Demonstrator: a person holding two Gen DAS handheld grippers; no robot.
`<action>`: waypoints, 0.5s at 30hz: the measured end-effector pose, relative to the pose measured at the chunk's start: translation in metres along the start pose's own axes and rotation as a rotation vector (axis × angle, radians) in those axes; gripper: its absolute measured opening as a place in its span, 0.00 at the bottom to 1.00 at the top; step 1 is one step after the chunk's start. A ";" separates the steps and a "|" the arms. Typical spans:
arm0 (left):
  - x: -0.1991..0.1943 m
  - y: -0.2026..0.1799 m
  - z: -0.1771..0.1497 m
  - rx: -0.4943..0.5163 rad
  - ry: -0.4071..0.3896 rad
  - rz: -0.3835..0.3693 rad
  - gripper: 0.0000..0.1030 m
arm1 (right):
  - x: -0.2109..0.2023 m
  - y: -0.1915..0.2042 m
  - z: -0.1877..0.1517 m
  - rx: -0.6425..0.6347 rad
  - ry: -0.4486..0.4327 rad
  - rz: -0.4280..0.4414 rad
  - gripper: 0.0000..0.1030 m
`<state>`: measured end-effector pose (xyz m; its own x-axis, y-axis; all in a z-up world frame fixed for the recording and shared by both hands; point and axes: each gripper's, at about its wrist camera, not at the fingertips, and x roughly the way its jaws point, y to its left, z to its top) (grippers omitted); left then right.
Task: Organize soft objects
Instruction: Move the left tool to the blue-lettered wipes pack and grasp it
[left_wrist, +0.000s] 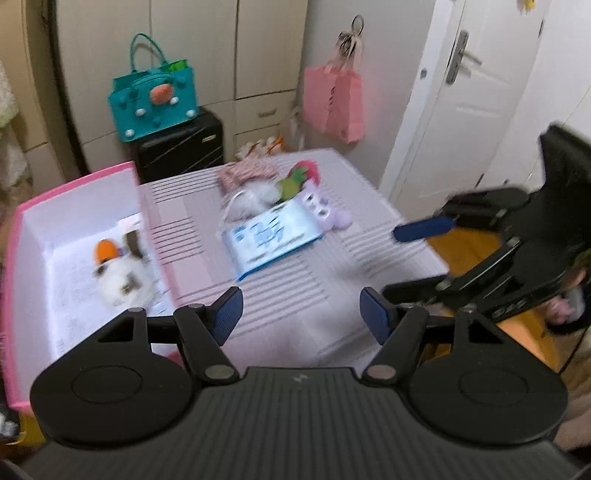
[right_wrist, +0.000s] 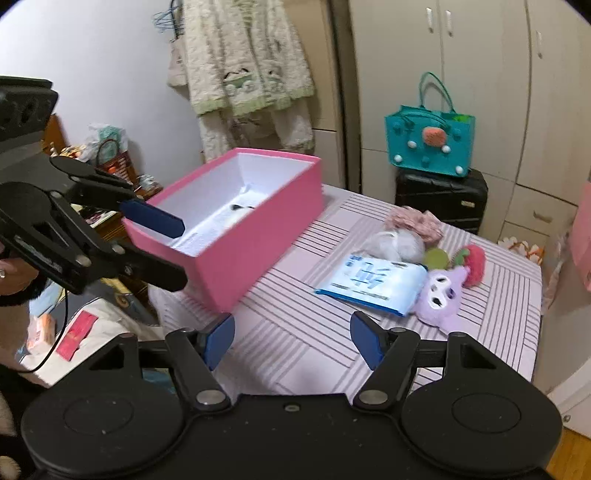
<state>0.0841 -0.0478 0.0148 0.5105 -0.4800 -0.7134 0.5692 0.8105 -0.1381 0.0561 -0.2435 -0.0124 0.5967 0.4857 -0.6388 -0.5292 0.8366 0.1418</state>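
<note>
Looking down our left gripper (left_wrist: 301, 314), we've got its blue pads spread wide with nothing between them, just striped table (left_wrist: 280, 295) underneath. Same story on our right gripper (right_wrist: 291, 341): jaws apart, empty, hanging over the near edge of the table. The pink box (left_wrist: 79, 177) sits at the table's left end, and only the left view really shows inside it: a white plush (left_wrist: 123, 277) with an orange bit lying on the floor of the box. From the right side we barely catch a white blob with a dark spot in there. The pile (right_wrist: 417, 262) of soft stuff sits mid-table, well apart from the box: a blue-white pack (right_wrist: 373, 282), a purple plush (right_wrist: 441, 295) touching it, a red one (right_wrist: 474, 264), a green ball, a white fluffy thing and a pinkish frilly piece. The right view shows that pile sharp; in the left it's all smeared. Each camera also catches the other gripper off to its side.
</note>
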 end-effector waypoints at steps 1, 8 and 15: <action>0.007 0.001 0.002 -0.013 -0.013 -0.018 0.67 | 0.005 -0.008 -0.003 0.007 -0.009 -0.006 0.72; 0.059 0.000 0.012 -0.037 -0.121 0.091 0.65 | 0.040 -0.049 -0.016 0.016 -0.111 -0.099 0.72; 0.118 0.023 0.017 -0.172 -0.065 0.088 0.61 | 0.090 -0.075 -0.020 0.093 -0.136 -0.169 0.72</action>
<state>0.1687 -0.0914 -0.0607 0.5971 -0.4213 -0.6826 0.4051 0.8929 -0.1967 0.1371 -0.2676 -0.0958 0.7509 0.3614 -0.5527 -0.3612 0.9254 0.1145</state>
